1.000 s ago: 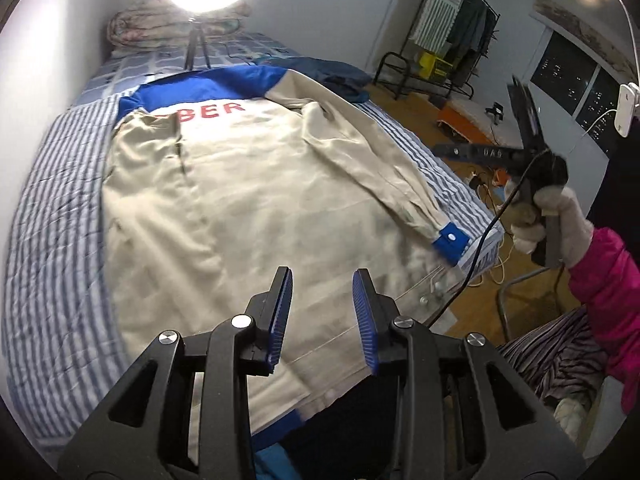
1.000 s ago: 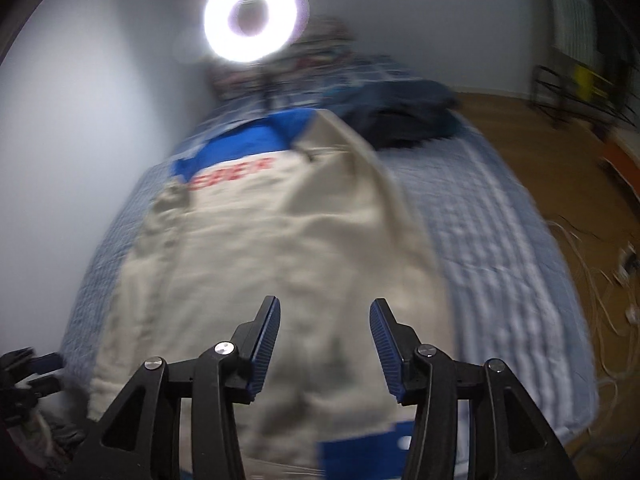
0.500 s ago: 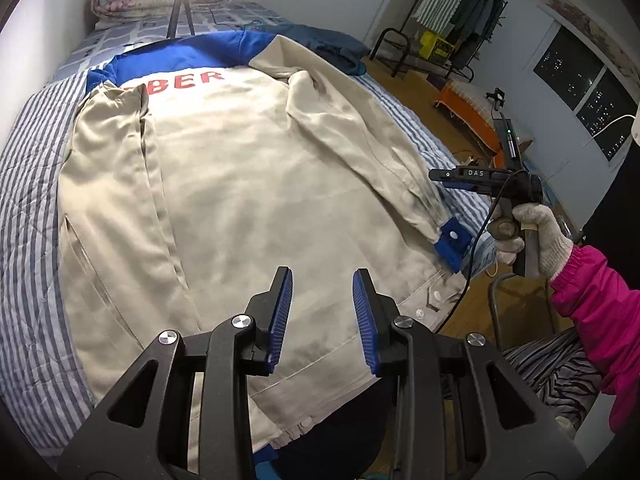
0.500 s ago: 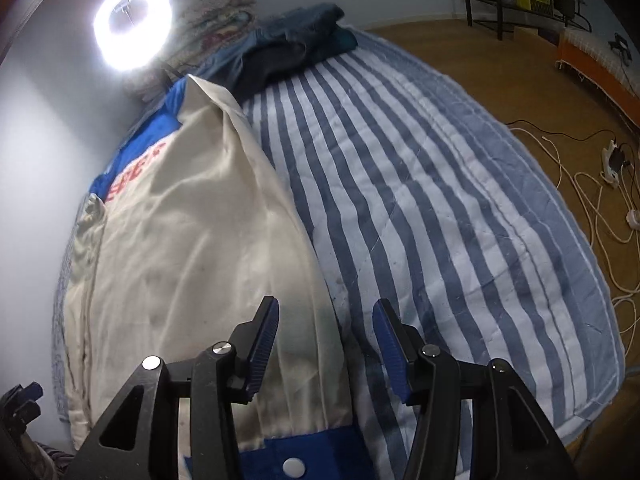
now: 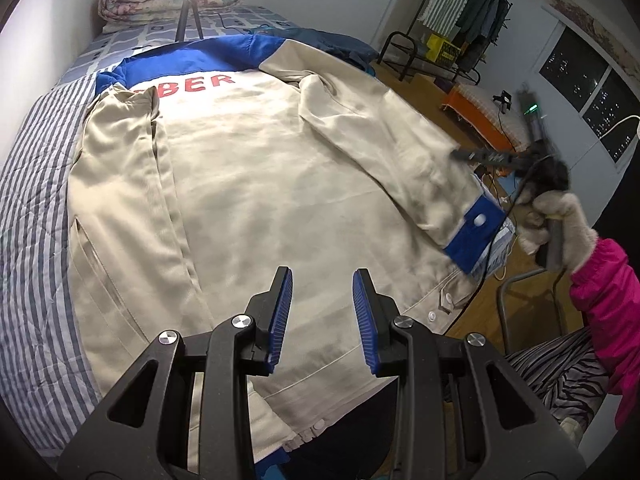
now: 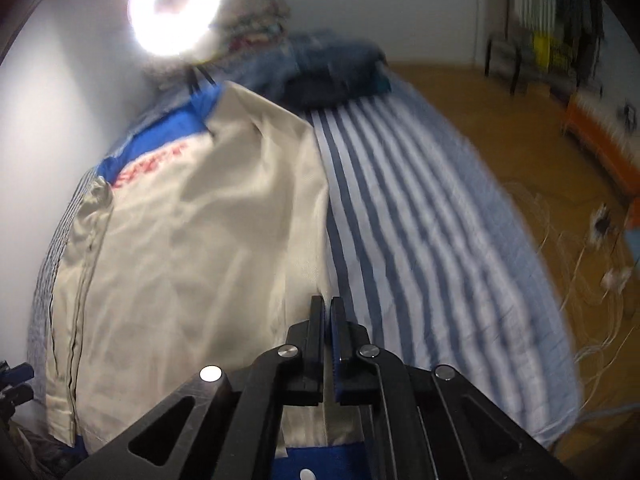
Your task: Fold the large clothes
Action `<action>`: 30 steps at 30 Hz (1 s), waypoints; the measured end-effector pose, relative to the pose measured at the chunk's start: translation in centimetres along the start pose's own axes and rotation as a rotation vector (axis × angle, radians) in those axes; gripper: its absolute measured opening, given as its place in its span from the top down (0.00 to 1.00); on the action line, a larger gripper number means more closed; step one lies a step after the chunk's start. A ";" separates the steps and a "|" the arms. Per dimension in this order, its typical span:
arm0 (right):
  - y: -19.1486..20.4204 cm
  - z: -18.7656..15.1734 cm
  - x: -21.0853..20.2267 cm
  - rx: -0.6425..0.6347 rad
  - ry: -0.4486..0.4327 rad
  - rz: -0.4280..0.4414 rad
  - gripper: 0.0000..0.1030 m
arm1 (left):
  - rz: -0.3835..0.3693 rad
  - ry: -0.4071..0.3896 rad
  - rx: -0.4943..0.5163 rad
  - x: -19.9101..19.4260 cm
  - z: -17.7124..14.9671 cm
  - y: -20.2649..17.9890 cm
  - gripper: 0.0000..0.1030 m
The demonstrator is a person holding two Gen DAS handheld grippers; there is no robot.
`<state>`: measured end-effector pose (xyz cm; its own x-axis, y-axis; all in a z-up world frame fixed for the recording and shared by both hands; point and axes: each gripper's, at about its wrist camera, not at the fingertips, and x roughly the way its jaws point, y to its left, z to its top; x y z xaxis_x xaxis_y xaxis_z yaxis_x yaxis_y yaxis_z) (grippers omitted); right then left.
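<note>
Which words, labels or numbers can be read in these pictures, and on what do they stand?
"BER": red letters on the jacket back, below its blue yoke; the folded left sleeve hides the word's start.
The right wrist view shows the same red print, too blurred to read.
Nothing else is readable.

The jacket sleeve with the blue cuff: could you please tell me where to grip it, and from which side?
Pinch the sleeve on its outer edge, just above the blue cuff, coming in over the striped bedding beside it. It lies flat, so only that free edge offers a lip, and a hold near the cuff should carry its whole length.
</note>
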<state>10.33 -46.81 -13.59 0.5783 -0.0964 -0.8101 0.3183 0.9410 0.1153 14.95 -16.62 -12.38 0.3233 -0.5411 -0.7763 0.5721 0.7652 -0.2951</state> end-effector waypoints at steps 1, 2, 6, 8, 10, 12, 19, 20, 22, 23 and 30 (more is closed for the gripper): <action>1.0 0.5 -1.6 -0.037 -0.043 -0.013 1.00 | -0.001 -0.001 -0.003 -0.1 0.0 0.1 0.70; 2.0 0.8 -3.1 -0.076 -0.085 -0.027 1.00 | 0.000 -0.002 -0.007 -0.2 0.0 0.2 0.70; 6.9 1.0 -7.5 -0.271 -0.215 -0.049 1.00 | 0.009 -0.024 -0.035 -0.9 0.0 1.2 0.70; 10.4 -0.1 -8.6 -0.391 -0.248 -0.033 1.00 | 0.013 -0.038 -0.063 -1.5 0.1 2.0 0.70; 13.8 -1.7 -8.5 -0.512 -0.246 -0.013 1.00 | 0.018 -0.052 -0.099 -1.9 0.3 3.0 0.70; 17.0 -3.9 -7.9 -0.629 -0.231 0.013 1.00 | 0.021 -0.064 -0.145 -2.3 0.5 4.2 0.70; 23.6 -9.5 -3.4 -0.814 -0.053 0.176 0.89 | 0.075 -0.115 -0.272 -3.8 0.7 7.9 0.70; 24.0 -10.1 -2.9 -0.820 -0.012 0.222 0.78 | 0.080 -0.118 -0.280 -3.9 0.7 8.2 0.70; 24.2 -11.3 -2.9 -0.848 0.026 0.279 0.69 | 0.087 -0.111 -0.284 -3.8 0.5 8.6 0.70; 24.0 -11.6 -3.3 -0.851 0.033 0.304 0.68 | 0.090 -0.104 -0.285 -3.6 0.3 8.6 0.70; 15.7 -8.0 -6.6 -0.583 0.022 0.480 0.64 | 0.024 -0.020 -0.249 -1.2 -1.3 5.9 0.70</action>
<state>5.48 -28.79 -11.03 0.5363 0.3677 -0.7597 -0.4173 0.8979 0.1400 16.90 -11.01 -13.91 0.3508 -0.5262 -0.7746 0.3614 0.8392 -0.4064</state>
